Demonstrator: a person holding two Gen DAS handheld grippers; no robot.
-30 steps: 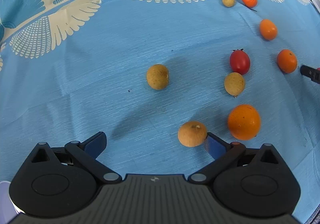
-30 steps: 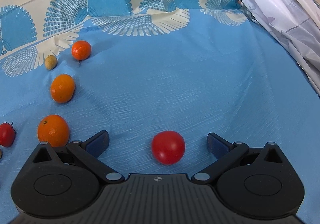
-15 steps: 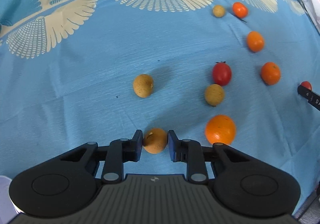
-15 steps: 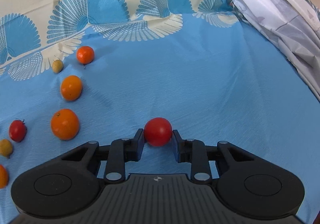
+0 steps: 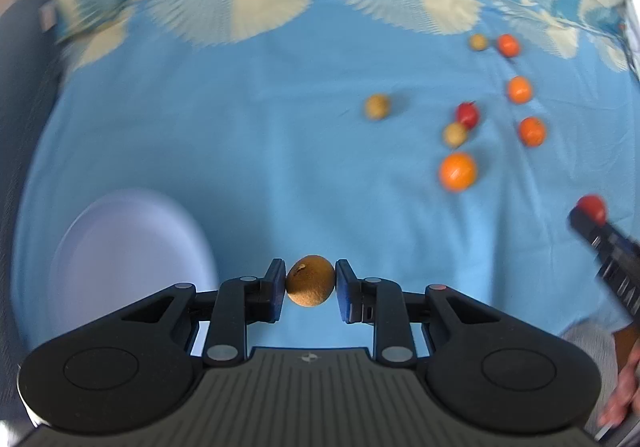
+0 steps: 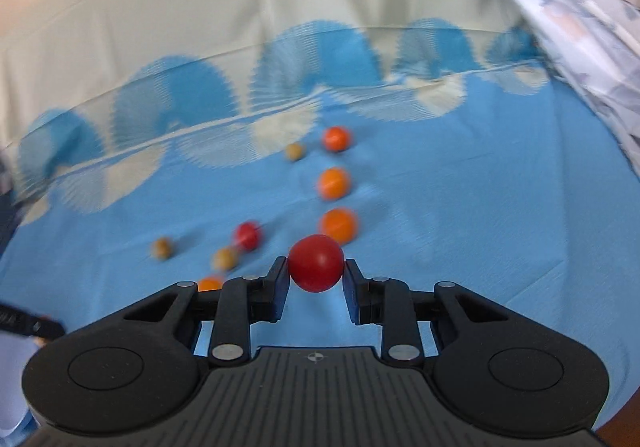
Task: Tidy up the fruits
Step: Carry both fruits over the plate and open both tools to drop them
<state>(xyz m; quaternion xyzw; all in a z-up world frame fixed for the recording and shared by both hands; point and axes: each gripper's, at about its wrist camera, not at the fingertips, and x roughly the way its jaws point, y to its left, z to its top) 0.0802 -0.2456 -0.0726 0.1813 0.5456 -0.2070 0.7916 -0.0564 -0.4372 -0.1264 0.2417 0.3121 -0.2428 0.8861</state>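
Red tomato; blue fan-patterned cloth

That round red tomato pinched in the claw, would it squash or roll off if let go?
The round red tomato looks smooth and glossy, so it may slip if the right claw loosens. Being nearly spherical, it would probably roll on the flat blue tablecloth. Its thin skin likely bruises under a hard squeeze.

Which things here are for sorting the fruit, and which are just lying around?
For the job:
- left gripper, shut on a brown fruit
- right gripper, shut on a red tomato
- white plate
- loose fruit on the cloth: big orange, small tomato, far brown fruit

Just lying about:
- blue tablecloth
- pale crumpled sheet
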